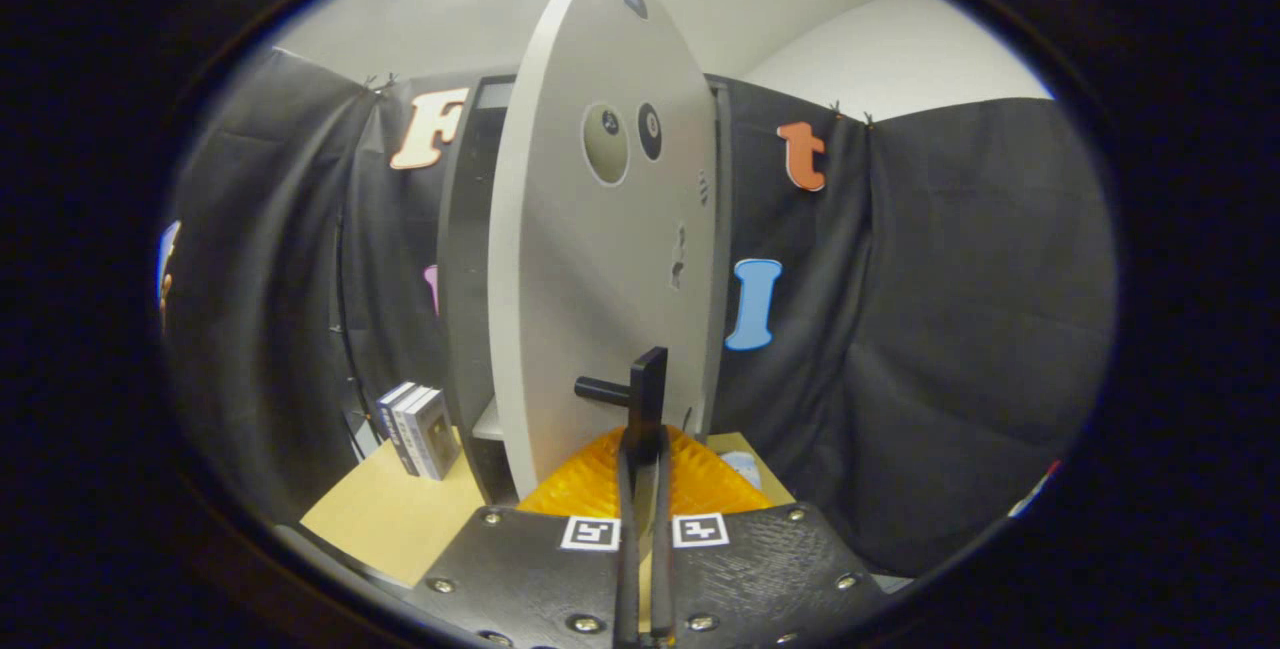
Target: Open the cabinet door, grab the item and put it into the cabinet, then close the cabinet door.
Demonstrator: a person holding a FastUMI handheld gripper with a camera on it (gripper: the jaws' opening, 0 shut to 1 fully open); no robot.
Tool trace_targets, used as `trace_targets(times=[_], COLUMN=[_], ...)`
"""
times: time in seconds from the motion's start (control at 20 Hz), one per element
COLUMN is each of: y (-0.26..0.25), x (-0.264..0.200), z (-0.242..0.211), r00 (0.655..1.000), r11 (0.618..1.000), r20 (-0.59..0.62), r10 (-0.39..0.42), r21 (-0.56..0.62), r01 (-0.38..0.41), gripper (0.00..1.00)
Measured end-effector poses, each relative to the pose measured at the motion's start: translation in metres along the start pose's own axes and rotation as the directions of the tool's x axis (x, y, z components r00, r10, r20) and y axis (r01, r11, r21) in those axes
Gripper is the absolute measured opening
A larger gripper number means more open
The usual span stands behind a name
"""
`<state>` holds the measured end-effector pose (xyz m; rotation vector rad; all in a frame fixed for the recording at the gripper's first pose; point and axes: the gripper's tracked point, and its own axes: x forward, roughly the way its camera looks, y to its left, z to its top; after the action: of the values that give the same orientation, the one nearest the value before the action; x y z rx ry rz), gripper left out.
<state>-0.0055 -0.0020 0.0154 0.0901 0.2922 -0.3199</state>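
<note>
wooden table (390, 519) | hand-held gripper (645, 449) level, clamped on door handle (645, 394)

A gripper (645, 449) has both fingers pressed on the dark handle (640, 391) of a pale cabinet door (590, 259), which stands swung open. Left of the dark cabinet (465, 269), a small stack of boxes (418, 429) sits upright on a light wooden table (385, 519).
</note>
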Motion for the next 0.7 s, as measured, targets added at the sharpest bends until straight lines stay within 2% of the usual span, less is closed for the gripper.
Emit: trace_targets(times=[0.4,0.5,0.55,0.7], y=[-0.036,-0.043,-0.047,-0.061], x=[-0.003,-0.004,-0.004,-0.001], z=[-0.009,-0.009,-0.012,-0.014], r00=[0.993,0.993,0.993,0.995], r11=[0.993,0.993,0.993,0.993], r20=[-0.03,-0.032,-0.042,-0.05], r10=[-0.114,-0.117,-0.11,-0.083], r21=[0.006,0.024,0.045,0.081], r01=[0.114,0.117,0.112,0.087], gripper=[0.05,0.05,0.01,0.01])
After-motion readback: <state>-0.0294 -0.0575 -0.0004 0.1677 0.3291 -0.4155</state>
